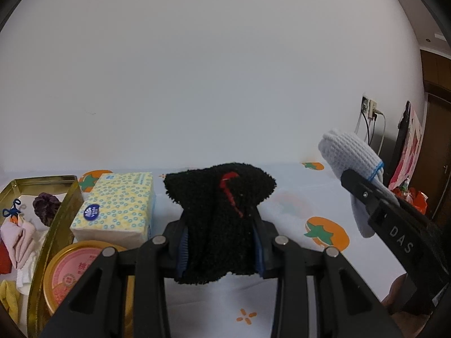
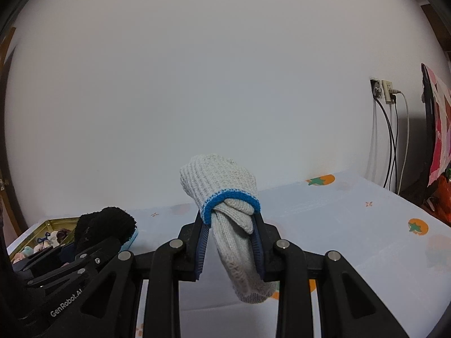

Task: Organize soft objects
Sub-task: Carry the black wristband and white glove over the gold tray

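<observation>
We are holding both tongs clamped on soft goods: left gripper (image 1: pixel 220 242) is pinching a black fuzzy sock (image 1: pixel 220 211), right gripper (image 2: pixel 229 242) is squeezing a rolled white knit glove (image 2: pixel 225 211) with a blue cuff. Both bundles are hanging clear above the tablecloth (image 1: pixel 296 197). The gold tin (image 1: pixel 45 180) of small soft items is sitting at the table's left edge, left of the tissue pack (image 1: pixel 118 205). We are judging the left hand nearer to it.

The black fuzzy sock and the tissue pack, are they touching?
Cannot tell. In the left wrist view the black sock overlaps the tissue pack edge; depth unclear.
</observation>
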A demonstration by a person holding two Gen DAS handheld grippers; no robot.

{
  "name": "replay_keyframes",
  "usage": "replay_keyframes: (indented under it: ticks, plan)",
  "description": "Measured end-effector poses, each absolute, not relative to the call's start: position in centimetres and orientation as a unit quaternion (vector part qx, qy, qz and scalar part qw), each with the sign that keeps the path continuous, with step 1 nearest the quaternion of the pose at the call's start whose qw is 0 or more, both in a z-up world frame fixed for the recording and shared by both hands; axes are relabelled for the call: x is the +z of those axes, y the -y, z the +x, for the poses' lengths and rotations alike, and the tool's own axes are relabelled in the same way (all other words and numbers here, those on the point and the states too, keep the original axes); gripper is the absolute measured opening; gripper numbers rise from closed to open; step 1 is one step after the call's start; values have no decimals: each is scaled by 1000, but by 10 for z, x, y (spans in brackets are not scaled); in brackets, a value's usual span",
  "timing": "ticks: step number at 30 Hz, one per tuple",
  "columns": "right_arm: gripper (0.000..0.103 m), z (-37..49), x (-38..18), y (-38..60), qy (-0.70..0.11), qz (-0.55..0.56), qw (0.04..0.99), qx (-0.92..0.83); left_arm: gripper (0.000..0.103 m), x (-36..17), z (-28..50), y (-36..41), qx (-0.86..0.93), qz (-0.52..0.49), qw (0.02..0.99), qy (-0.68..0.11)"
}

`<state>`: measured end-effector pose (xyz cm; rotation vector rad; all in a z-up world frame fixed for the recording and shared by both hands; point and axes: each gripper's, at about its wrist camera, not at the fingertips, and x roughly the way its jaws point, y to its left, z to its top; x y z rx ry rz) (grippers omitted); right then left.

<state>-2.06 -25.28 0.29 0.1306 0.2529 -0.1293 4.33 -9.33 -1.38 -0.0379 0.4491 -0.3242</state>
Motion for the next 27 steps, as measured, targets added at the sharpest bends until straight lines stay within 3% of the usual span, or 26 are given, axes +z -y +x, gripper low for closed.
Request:
replay_keyframes:
  ticks: [27]
  plan:
    - [31,-39,3,196,-111,67,990,-49,35,-4,16,38,-180,-10,963,-201]
